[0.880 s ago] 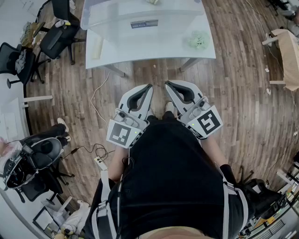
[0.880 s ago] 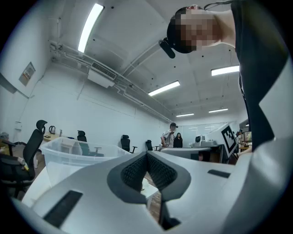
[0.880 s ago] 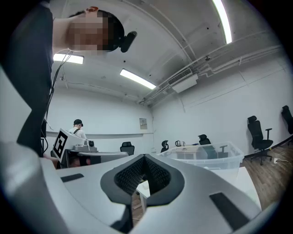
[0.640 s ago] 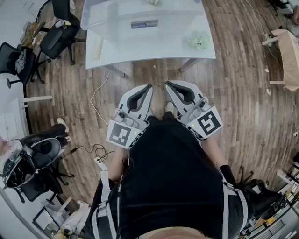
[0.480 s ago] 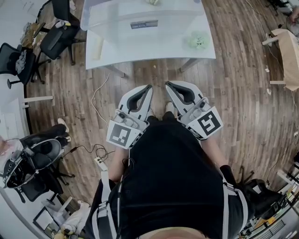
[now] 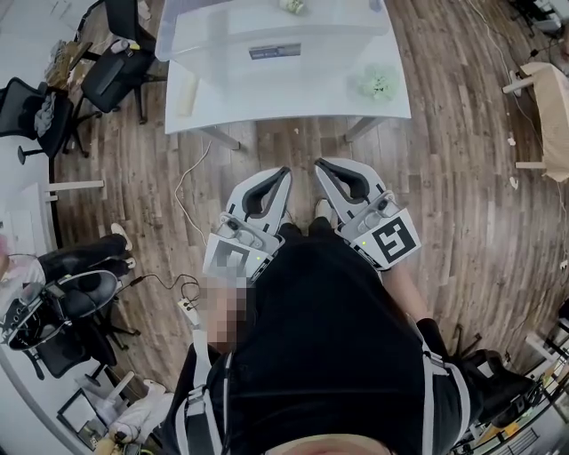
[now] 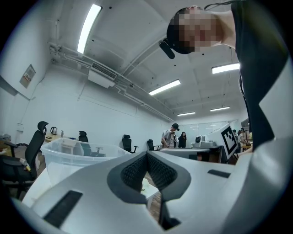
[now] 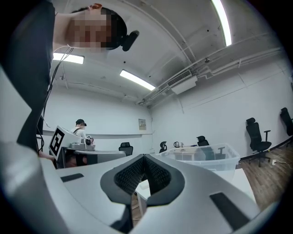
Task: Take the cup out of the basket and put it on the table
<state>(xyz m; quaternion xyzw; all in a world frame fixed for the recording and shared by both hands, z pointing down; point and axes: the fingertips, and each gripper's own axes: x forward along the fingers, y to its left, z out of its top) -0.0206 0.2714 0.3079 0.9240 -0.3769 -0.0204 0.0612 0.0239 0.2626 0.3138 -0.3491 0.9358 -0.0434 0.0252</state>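
Both grippers are held close in front of the person's waist, over the wooden floor, short of the white table (image 6: 293, 99). The left gripper (image 6: 286, 171) is shut with nothing between its pads (image 7: 146, 153). The right gripper (image 6: 318, 163) is also shut and empty (image 8: 144, 156). A clear plastic basket (image 6: 267, 31) stands on the far part of the table, seen too in the left gripper view (image 7: 78, 153) and the right gripper view (image 8: 201, 157). A small pale thing (image 6: 292, 4) lies at its far edge; I cannot tell whether it is the cup.
A pale green crumpled thing (image 6: 377, 82) lies on the table's right side. Black office chairs (image 6: 111, 62) stand at the left. A cable and power strip (image 6: 188, 309) lie on the floor. A wooden frame (image 6: 547, 107) stands at the right. People stand far off (image 7: 171, 136).
The head view has shifted slightly. Both grippers stay shut in the same place by the person's waist.
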